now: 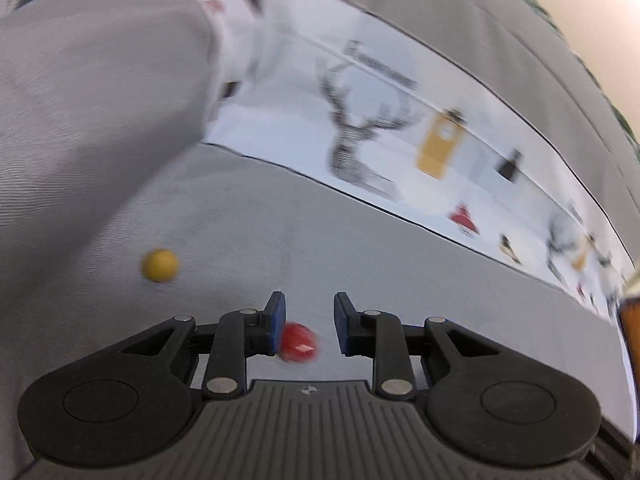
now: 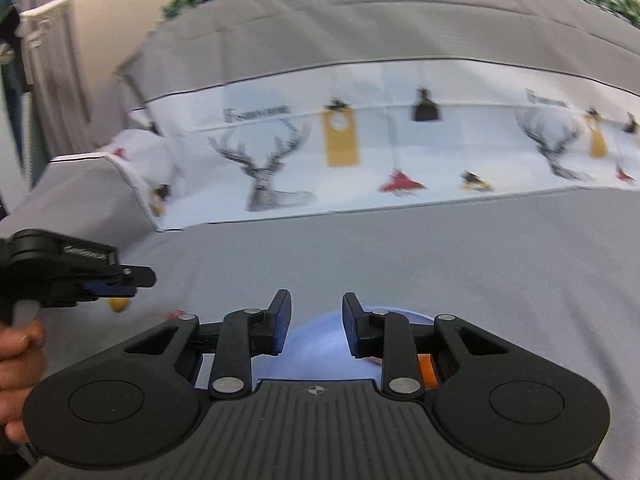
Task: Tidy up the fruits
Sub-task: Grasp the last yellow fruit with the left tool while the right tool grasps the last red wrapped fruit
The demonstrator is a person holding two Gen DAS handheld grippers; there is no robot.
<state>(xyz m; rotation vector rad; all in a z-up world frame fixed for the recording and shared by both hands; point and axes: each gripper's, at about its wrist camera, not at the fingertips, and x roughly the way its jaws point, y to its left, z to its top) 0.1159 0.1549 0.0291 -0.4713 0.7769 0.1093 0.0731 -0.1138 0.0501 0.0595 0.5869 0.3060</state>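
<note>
**Both grippers empty over the grey cloth**

Down on the grey tablecloth (image 1: 360, 240), a small red fruit (image 1: 299, 342) lies below the left gripper (image 1: 310, 326), seen in the gap just beside its left blue pad (image 1: 279, 322); whether pad and fruit touch cannot be told through the blur. The jaws stand apart and clasp nothing. A round yellow fruit (image 1: 159, 265) rests on the cloth off to the left, well apart from the gripper.

From the right wrist view, the right gripper (image 2: 316, 326) hangs over a pale blue bowl (image 2: 316, 354), jaws parted with nothing between the pads. An orange piece (image 2: 426, 370) shows behind its right linkage. A printed band with deer and hanging tags (image 2: 360, 140) crosses the cloth farther back. A hand (image 2: 20, 360) holds the left gripper at the left edge there.
</note>
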